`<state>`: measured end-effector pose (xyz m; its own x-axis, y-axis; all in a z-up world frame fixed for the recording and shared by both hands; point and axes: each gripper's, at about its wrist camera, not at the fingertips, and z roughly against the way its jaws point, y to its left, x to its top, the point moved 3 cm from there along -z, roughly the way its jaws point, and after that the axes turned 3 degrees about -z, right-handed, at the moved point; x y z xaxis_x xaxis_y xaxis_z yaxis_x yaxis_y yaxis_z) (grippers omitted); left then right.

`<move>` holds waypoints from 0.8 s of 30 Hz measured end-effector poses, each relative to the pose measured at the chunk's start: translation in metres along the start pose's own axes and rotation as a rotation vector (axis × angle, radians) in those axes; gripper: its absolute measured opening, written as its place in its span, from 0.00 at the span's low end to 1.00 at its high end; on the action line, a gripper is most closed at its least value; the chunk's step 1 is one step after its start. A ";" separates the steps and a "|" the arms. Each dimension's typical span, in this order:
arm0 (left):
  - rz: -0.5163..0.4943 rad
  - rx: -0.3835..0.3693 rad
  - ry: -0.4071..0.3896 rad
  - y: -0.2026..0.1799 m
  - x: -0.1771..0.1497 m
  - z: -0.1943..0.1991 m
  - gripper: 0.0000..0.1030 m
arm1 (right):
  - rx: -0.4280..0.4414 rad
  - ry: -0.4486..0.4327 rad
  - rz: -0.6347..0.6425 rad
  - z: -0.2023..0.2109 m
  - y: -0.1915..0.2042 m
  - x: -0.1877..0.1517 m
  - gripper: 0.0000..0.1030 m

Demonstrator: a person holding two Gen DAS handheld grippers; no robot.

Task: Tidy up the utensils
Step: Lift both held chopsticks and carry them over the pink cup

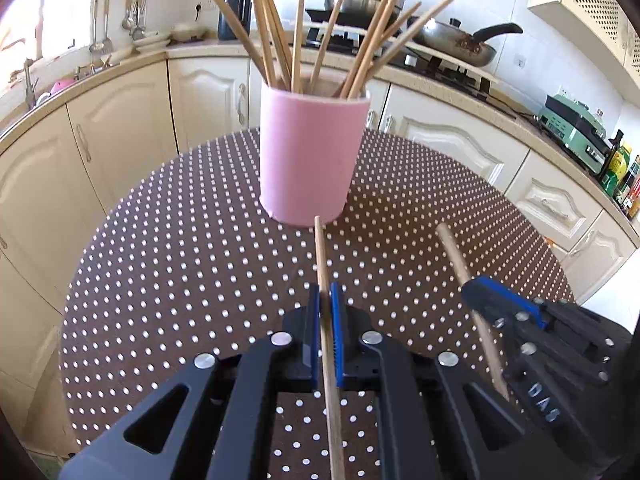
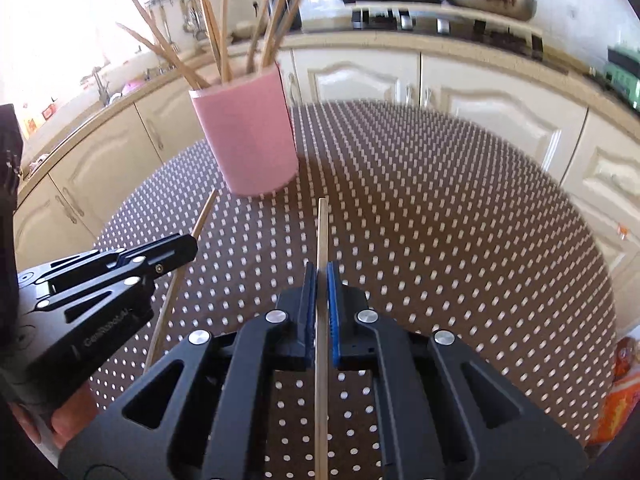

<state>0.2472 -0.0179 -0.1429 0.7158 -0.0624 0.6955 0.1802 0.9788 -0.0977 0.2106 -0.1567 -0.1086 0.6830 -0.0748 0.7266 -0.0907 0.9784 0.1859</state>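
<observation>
Left gripper (image 1: 326,304) clamped on chopstick (image 1: 322,256); right gripper (image 2: 322,276) clamped on second chopstick (image 2: 321,236). Pink holder (image 1: 306,156) near table's (image 1: 160,264) far edge. Sticks light, stiff, slippery; mid-shaft hold advised.

In your right wrist view, the far stove (image 2: 440,20) and pan (image 2: 488,0) are motion-blurred. Both held chopsticks (image 1: 332,380) (image 2: 321,360) run off the near edge. The pink holder (image 1: 308,152) hides its chopsticks' lower ends.
</observation>
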 end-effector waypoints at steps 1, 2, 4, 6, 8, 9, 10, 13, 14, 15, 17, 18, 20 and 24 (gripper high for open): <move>0.004 0.008 -0.012 0.002 0.002 0.003 0.06 | 0.001 -0.017 -0.009 0.004 -0.001 0.003 0.06; 0.005 0.018 -0.027 0.002 0.004 0.007 0.06 | 0.003 -0.038 -0.016 0.008 -0.001 0.007 0.06; -0.001 0.025 -0.051 -0.001 0.011 0.012 0.06 | -0.008 -0.078 -0.021 0.017 -0.001 0.013 0.06; -0.002 0.024 -0.071 -0.002 0.017 0.019 0.06 | -0.005 -0.112 -0.034 0.025 0.000 0.019 0.06; -0.007 0.025 -0.096 -0.003 0.022 0.026 0.06 | -0.002 -0.136 -0.035 0.031 -0.001 0.025 0.06; -0.010 0.028 -0.115 -0.003 0.026 0.032 0.06 | 0.000 -0.147 -0.037 0.035 -0.001 0.028 0.06; -0.012 0.025 -0.133 -0.004 0.029 0.037 0.06 | 0.013 -0.161 -0.042 0.039 -0.001 0.032 0.06; -0.012 0.016 -0.175 -0.005 0.040 0.048 0.06 | 0.021 -0.208 -0.039 0.050 0.000 0.045 0.06; -0.011 0.018 -0.188 -0.006 0.044 0.052 0.06 | 0.016 -0.222 -0.036 0.053 0.003 0.047 0.06; -0.002 0.023 -0.199 -0.006 0.047 0.055 0.06 | 0.017 -0.233 -0.034 0.055 0.004 0.051 0.06; 0.021 0.025 -0.206 -0.003 0.053 0.060 0.06 | 0.016 -0.252 -0.035 0.059 0.006 0.057 0.06; 0.033 0.019 -0.205 -0.002 0.055 0.063 0.06 | 0.011 -0.260 -0.034 0.061 0.007 0.059 0.06; 0.053 0.006 -0.220 0.002 0.059 0.069 0.06 | 0.013 -0.279 -0.033 0.065 0.009 0.061 0.06; 0.054 0.026 -0.272 0.004 0.066 0.081 0.06 | -0.010 -0.313 -0.005 0.073 0.015 0.064 0.06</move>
<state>0.2403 -0.0019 -0.0398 0.5162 0.0408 0.8555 0.1267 0.9842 -0.1234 0.2005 -0.1611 -0.0110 0.4273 -0.1339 0.8941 -0.0800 0.9795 0.1849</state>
